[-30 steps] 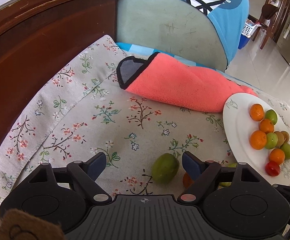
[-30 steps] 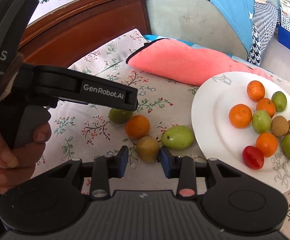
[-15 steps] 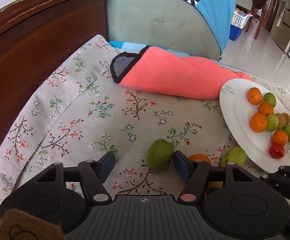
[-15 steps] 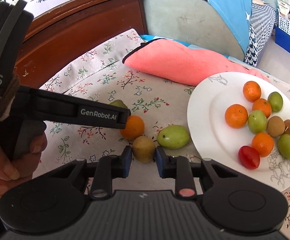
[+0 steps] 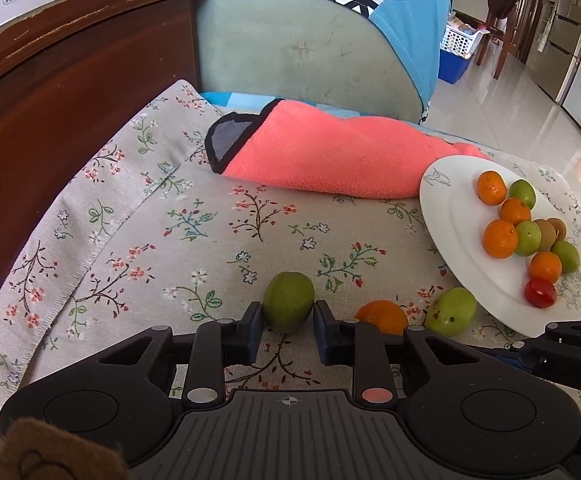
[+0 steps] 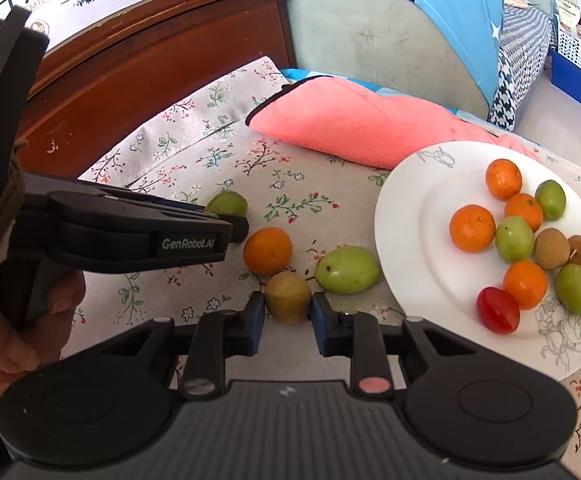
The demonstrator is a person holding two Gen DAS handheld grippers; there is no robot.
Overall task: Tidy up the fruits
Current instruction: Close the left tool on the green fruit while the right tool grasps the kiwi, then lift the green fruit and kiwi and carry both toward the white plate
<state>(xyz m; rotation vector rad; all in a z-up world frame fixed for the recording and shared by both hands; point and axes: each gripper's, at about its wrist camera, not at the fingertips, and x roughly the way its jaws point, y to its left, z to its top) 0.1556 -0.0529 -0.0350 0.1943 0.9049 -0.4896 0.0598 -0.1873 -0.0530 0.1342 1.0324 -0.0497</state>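
My left gripper (image 5: 288,318) is shut on a green fruit (image 5: 289,301) that rests on the flowered cloth; the fruit also shows in the right wrist view (image 6: 228,203). My right gripper (image 6: 287,312) is shut on a small brown kiwi-like fruit (image 6: 288,297) on the cloth. An orange (image 6: 267,250) and a second green fruit (image 6: 346,269) lie loose just beyond it, and show in the left wrist view as the orange (image 5: 382,316) and green fruit (image 5: 450,311). A white plate (image 6: 406,240) at the right holds several oranges, green fruits, brown fruits and one red tomato (image 6: 498,309).
A folded pink towel (image 5: 330,158) lies at the back of the cloth. A dark wooden headboard (image 5: 50,100) rises on the left. A grey-green cushion (image 5: 302,48) stands behind the towel. The left gripper body (image 6: 130,228) crosses the right wrist view.
Both grippers have closed: the left jaws narrowed from wide open onto the green fruit, the right jaws closed onto the brown fruit. Both moved forward a little.
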